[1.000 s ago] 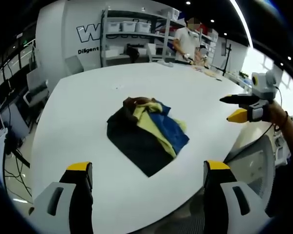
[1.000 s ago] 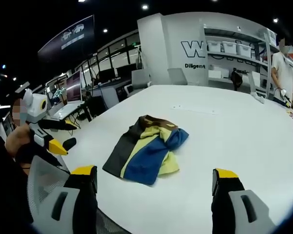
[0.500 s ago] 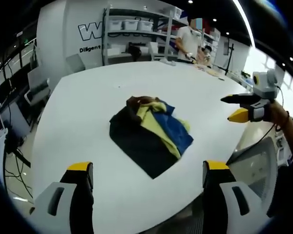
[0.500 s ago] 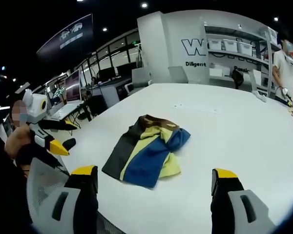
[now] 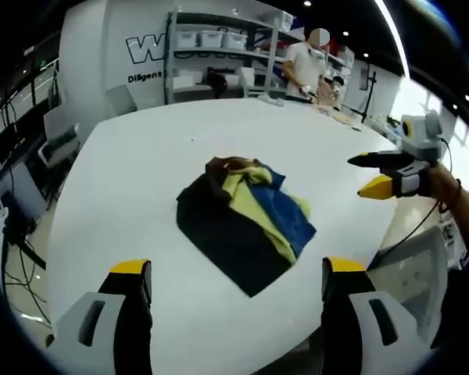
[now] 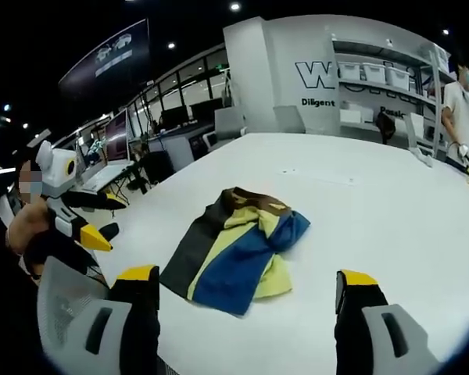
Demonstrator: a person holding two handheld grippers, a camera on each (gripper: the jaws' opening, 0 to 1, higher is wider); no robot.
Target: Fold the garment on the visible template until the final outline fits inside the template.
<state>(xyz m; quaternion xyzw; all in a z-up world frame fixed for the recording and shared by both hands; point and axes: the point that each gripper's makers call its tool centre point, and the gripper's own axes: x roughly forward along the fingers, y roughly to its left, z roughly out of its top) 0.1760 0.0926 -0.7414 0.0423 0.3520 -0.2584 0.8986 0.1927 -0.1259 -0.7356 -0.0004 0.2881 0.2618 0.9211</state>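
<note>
Now | garment (image 5: pixel 246 223) crumpled on table (image 5: pixel 133 180) | both hand-held grippers apart

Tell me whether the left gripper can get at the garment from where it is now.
Probably yes. The left gripper is open and the garment lies just ahead of its jaws on bare white table, with nothing between them.

The white table (image 5: pixel 125 180) lies bare on every side of the crumpled garment (image 5: pixel 246 226), out to all its edges. At the far edge a standing person (image 5: pixel 306 69) and small items by them crowd the far corner.
</note>
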